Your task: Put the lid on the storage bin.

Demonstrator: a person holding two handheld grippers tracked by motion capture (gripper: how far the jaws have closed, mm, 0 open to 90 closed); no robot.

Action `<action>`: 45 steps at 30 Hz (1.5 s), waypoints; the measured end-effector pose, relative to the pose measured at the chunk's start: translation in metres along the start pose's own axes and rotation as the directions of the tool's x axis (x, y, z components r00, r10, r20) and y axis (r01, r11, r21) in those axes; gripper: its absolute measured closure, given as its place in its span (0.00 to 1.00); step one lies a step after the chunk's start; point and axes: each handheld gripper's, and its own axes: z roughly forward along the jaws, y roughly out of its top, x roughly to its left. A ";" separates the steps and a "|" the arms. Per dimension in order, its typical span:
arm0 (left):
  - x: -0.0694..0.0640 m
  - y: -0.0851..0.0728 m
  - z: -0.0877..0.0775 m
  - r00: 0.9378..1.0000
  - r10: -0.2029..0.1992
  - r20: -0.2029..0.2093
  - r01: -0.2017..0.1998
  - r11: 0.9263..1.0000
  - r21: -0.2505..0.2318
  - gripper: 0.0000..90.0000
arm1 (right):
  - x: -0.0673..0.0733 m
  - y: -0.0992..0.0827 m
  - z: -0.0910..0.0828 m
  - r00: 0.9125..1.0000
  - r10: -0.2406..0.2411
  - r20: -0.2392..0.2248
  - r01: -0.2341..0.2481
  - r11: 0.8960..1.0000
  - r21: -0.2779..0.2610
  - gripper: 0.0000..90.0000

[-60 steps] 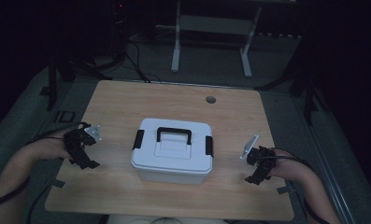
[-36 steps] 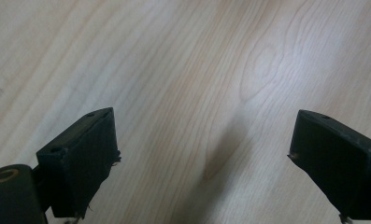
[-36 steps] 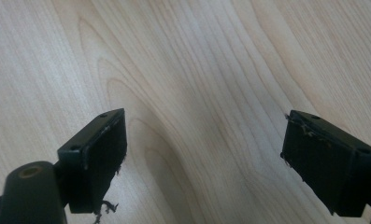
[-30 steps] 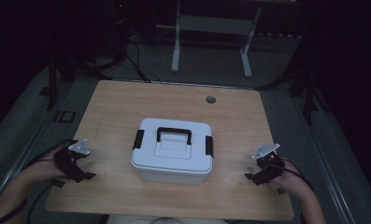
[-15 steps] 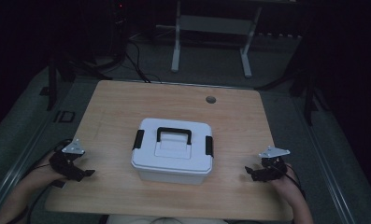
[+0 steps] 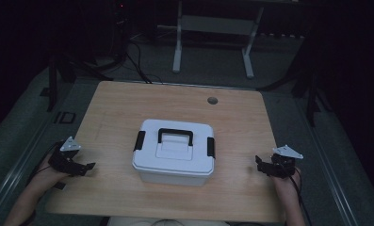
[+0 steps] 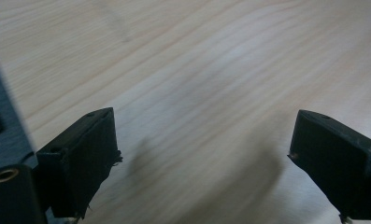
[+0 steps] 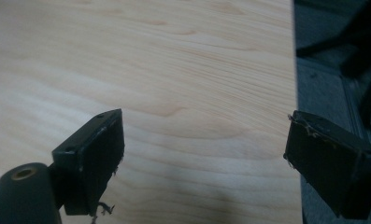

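A white lidded box (image 6: pixel 174 150) with a black handle (image 6: pixel 175 135) and a black latch on each end stands shut in the middle of the wooden table (image 6: pixel 128 108). My left gripper (image 6: pixel 88 167) lies low at the table's near left edge, pointing toward the box and well apart from it; its jaws (image 7: pixel 202 154) stand wide over bare wood. My right gripper (image 6: pixel 259 165) sits by the near right edge, also aimed at the box and apart from it. Its jaws (image 8: pixel 204 158) have just been opening, and only bare wood lies between them.
A round cable hole (image 6: pixel 212 100) sits at the table's far right. Behind the table are a white frame's legs (image 6: pixel 177 47) and cables on the dark floor. The table's right edge (image 8: pixel 293 70) runs close beside my right gripper.
Both hands have drawn back toward the near edge and sunk lower, settling at the table's left and right sides. The box has not moved.
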 end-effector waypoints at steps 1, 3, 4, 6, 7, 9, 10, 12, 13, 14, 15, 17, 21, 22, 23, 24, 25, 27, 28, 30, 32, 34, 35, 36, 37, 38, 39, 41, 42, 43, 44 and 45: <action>0.000 0.000 0.001 1.000 -0.012 -0.009 0.012 1.000 -0.003 0.08 | -0.001 -0.001 0.001 1.000 0.021 0.008 -0.021 1.000 -0.002 0.13; 0.000 -0.001 0.002 0.999 -0.039 -0.020 0.039 0.999 -0.015 0.08 | -0.001 -0.003 0.003 0.998 0.042 0.037 -0.042 0.999 -0.004 0.13; 0.000 -0.001 0.003 0.998 -0.050 -0.034 0.050 0.999 -0.018 0.08 | -0.001 -0.004 0.003 0.998 0.045 0.050 -0.045 0.999 -0.007 0.13; 0.000 0.000 0.004 0.996 -0.068 -0.059 0.067 0.997 -0.025 0.08 | 0.000 -0.006 0.005 0.996 0.074 0.048 -0.074 0.997 -0.010 0.13; 0.000 0.000 0.005 0.994 -0.078 -0.074 0.076 0.997 -0.028 0.08 | 0.000 -0.007 0.006 0.995 0.085 0.053 -0.085 0.996 -0.009 0.13; 0.001 0.000 0.005 0.990 -0.099 -0.103 0.095 0.994 -0.051 0.08 | 0.002 -0.008 0.007 0.993 0.091 0.076 -0.089 0.996 -0.018 0.13; 0.001 0.000 0.005 0.987 -0.119 -0.111 0.113 0.992 -0.062 0.08 | 0.003 -0.008 0.008 0.993 0.098 0.069 -0.097 0.995 -0.020 0.13; 0.002 -0.001 0.003 0.979 -0.149 -0.138 0.136 0.986 -0.100 0.08 | 0.004 -0.009 0.007 0.991 0.100 0.086 -0.098 0.995 -0.032 0.13; 0.002 -0.001 0.002 0.975 -0.165 -0.152 0.147 0.982 -0.122 0.08 | 0.004 -0.009 0.007 0.990 0.106 0.088 -0.104 0.994 -0.037 0.13; 0.001 -0.001 0.002 0.972 -0.177 -0.152 0.156 0.978 -0.140 0.08 | 0.004 -0.009 0.008 0.990 0.110 0.092 -0.107 0.994 -0.034 0.13; 0.001 -0.002 0.001 0.970 -0.184 -0.158 0.161 0.976 -0.146 0.08 | 0.004 -0.010 0.008 0.989 0.110 0.099 -0.107 0.994 -0.035 0.13; -0.002 -0.002 0.001 0.968 -0.192 -0.162 0.167 0.974 -0.156 0.08 | 0.003 -0.010 0.009 0.987 0.118 0.106 -0.116 0.993 -0.029 0.13; -0.007 -0.002 0.002 0.965 -0.207 -0.159 0.177 0.967 -0.186 0.08 | 0.004 -0.010 0.009 0.985 0.126 0.118 -0.122 0.992 -0.041 0.13; -0.008 -0.003 0.002 0.964 -0.214 -0.158 0.183 0.964 -0.192 0.08 | 0.005 -0.011 0.009 0.985 0.123 0.125 -0.119 0.992 -0.040 0.13; -0.009 -0.003 0.003 0.961 -0.218 -0.172 0.183 0.963 -0.200 0.08 | 0.005 -0.011 0.009 0.984 0.124 0.130 -0.120 0.992 -0.041 0.13; -0.009 -0.004 0.003 0.958 -0.228 -0.174 0.191 0.960 -0.206 0.08 | 0.005 -0.011 0.009 0.983 0.130 0.133 -0.125 0.991 -0.045 0.13; -0.010 -0.004 0.003 0.955 -0.242 -0.174 0.202 0.955 -0.219 0.08 | 0.006 -0.012 0.009 0.982 0.132 0.136 -0.127 0.991 -0.045 0.13; -0.010 -0.005 0.003 0.946 -0.262 -0.194 0.216 0.949 -0.228 0.08 | 0.006 -0.012 0.009 0.980 0.140 0.145 -0.133 0.990 -0.055 0.13; -0.010 -0.006 0.004 0.942 -0.275 -0.194 0.228 0.945 -0.234 0.08 | 0.007 -0.011 0.009 0.979 0.144 0.147 -0.136 0.989 -0.065 0.13; -0.010 -0.007 0.005 0.935 -0.286 -0.211 0.234 0.942 -0.239 0.08 | 0.007 -0.011 0.009 0.976 0.154 0.157 -0.144 0.987 -0.070 0.13; -0.011 -0.007 0.004 0.927 -0.294 -0.232 0.235 0.939 -0.251 0.08 | 0.007 -0.012 0.009 0.972 0.162 0.167 -0.151 0.985 -0.081 0.13; -0.011 -0.007 0.003 0.917 -0.321 -0.236 0.253 0.926 -0.279 0.08 | 0.007 -0.012 0.008 0.969 0.173 0.176 -0.160 0.983 -0.087 0.13; -0.011 -0.007 0.002 0.911 -0.333 -0.243 0.258 0.921 -0.292 0.08 | 0.006 -0.013 0.008 0.967 0.181 0.179 -0.166 0.982 -0.094 0.13; -0.011 -0.006 0.002 0.905 -0.343 -0.253 0.263 0.916 -0.303 0.08 | 0.005 -0.013 0.008 0.965 0.188 0.181 -0.173 0.980 -0.100 0.13; -0.012 -0.006 0.002 0.899 -0.352 -0.261 0.266 0.912 -0.311 0.08 | 0.005 -0.013 0.008 0.964 0.193 0.180 -0.178 0.979 -0.097 0.13; -0.012 -0.006 0.001 0.894 -0.357 -0.271 0.268 0.910 -0.318 0.08 | 0.005 -0.013 0.008 0.963 0.193 0.187 -0.177 0.979 -0.100 0.13; -0.012 -0.007 0.001 0.888 -0.364 -0.282 0.269 0.907 -0.324 0.08 | 0.005 -0.014 0.007 0.962 0.196 0.192 -0.178 0.978 -0.104 0.13; -0.013 -0.007 0.001 0.876 -0.383 -0.293 0.278 0.898 -0.342 0.08 | 0.004 -0.014 0.007 0.960 0.201 0.193 -0.183 0.977 -0.108 0.13; -0.013 -0.008 0.001 0.872 -0.389 -0.297 0.280 0.895 -0.348 0.08 | 0.004 -0.014 0.007 0.959 0.200 0.200 -0.180 0.977 -0.111 0.13; -0.014 -0.008 0.001 0.872 -0.390 -0.296 0.281 0.893 -0.352 0.08 | 0.004 -0.014 0.007 0.959 0.201 0.200 -0.180 0.977 -0.116 0.13; -0.014 -0.009 0.001 0.869 -0.390 -0.305 0.278 0.894 -0.352 0.08 | 0.004 -0.014 0.007 0.959 0.201 0.199 -0.180 0.977 -0.117 0.13; -0.015 -0.009 0.003 0.867 -0.388 -0.312 0.274 0.895 -0.352 0.08 | 0.004 -0.014 0.007 0.959 0.197 0.202 -0.177 0.977 -0.115 0.13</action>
